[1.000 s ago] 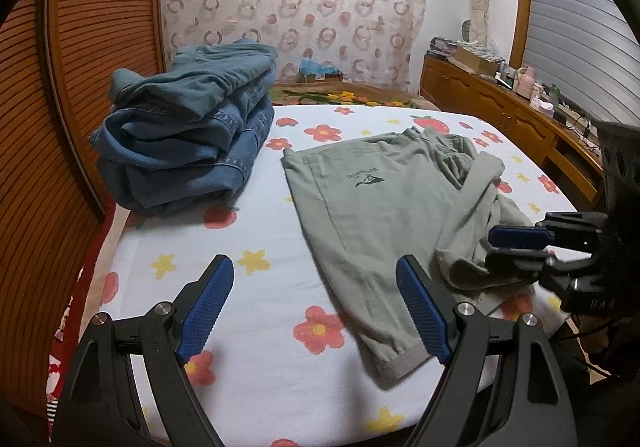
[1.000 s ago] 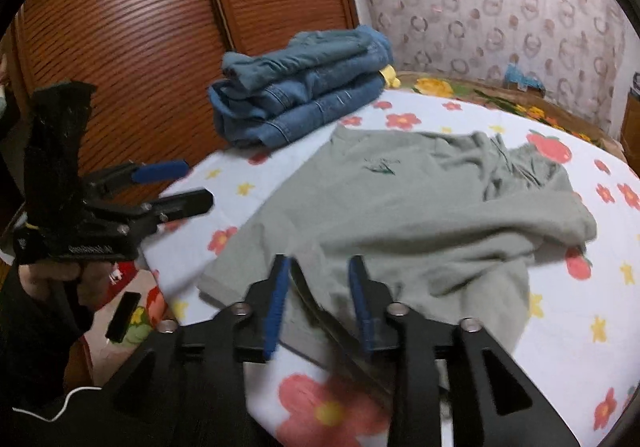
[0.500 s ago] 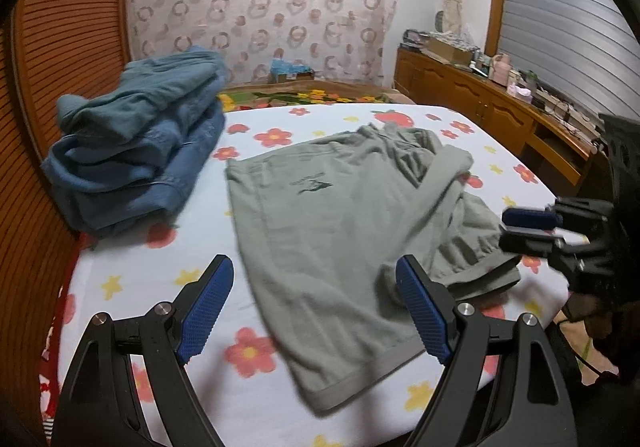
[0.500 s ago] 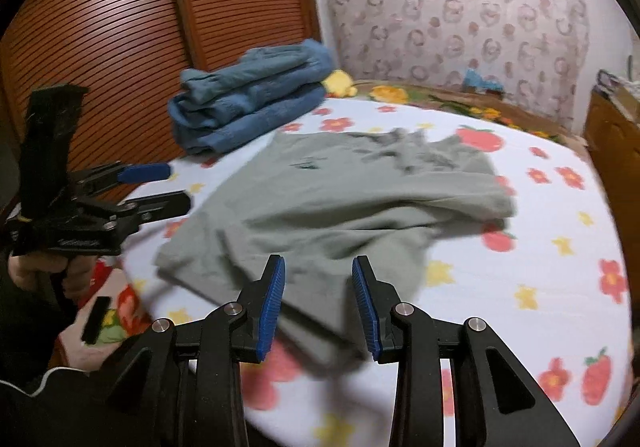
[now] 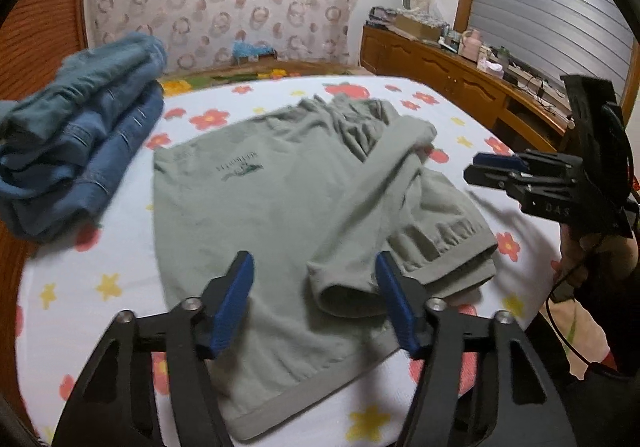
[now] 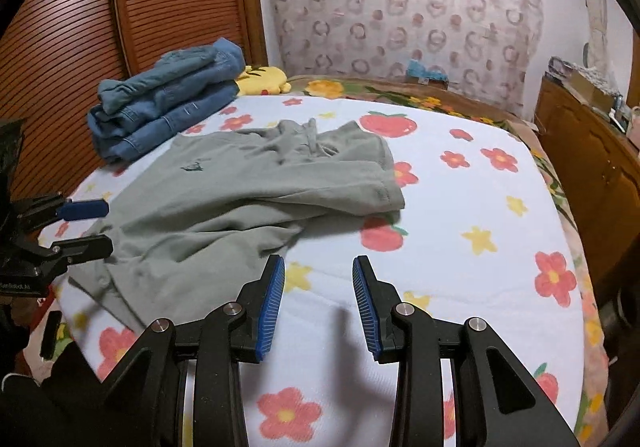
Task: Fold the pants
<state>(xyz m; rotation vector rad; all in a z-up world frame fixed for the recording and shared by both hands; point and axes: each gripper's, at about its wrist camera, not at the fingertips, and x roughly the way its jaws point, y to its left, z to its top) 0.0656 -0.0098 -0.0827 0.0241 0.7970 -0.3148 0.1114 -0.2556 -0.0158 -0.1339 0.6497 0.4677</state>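
Grey-green pants (image 5: pixel 248 207) lie spread on the flowered bed, one leg doubled back over the other, its cuff (image 5: pixel 340 287) nearest me. My left gripper (image 5: pixel 316 303) hovers just over that cuff; its jaws are closing, the blue pads still clear of the cloth. From the right wrist it shows at the left edge as the left gripper (image 6: pixel 92 229). My right gripper (image 6: pixel 319 307) is open over bare sheet, right of the pants (image 6: pixel 240 187), nothing between its pads. In the left wrist view the right gripper (image 5: pixel 480 169) hangs beyond the pants' right side.
A stack of folded blue jeans (image 5: pixel 80 127) (image 6: pixel 168 99) sits at the far left of the bed sheet (image 6: pixel 460 207). A yellow cushion (image 6: pixel 262 79) lies behind it. A slatted wooden door (image 6: pixel 80 27) stands on the left. A wooden cabinet (image 5: pixel 460 79) runs along the right.
The left gripper has shifted right, over the leg ends, and its jaws have narrowed. The right gripper has moved right off the pants; cloth no longer lies between its pads.
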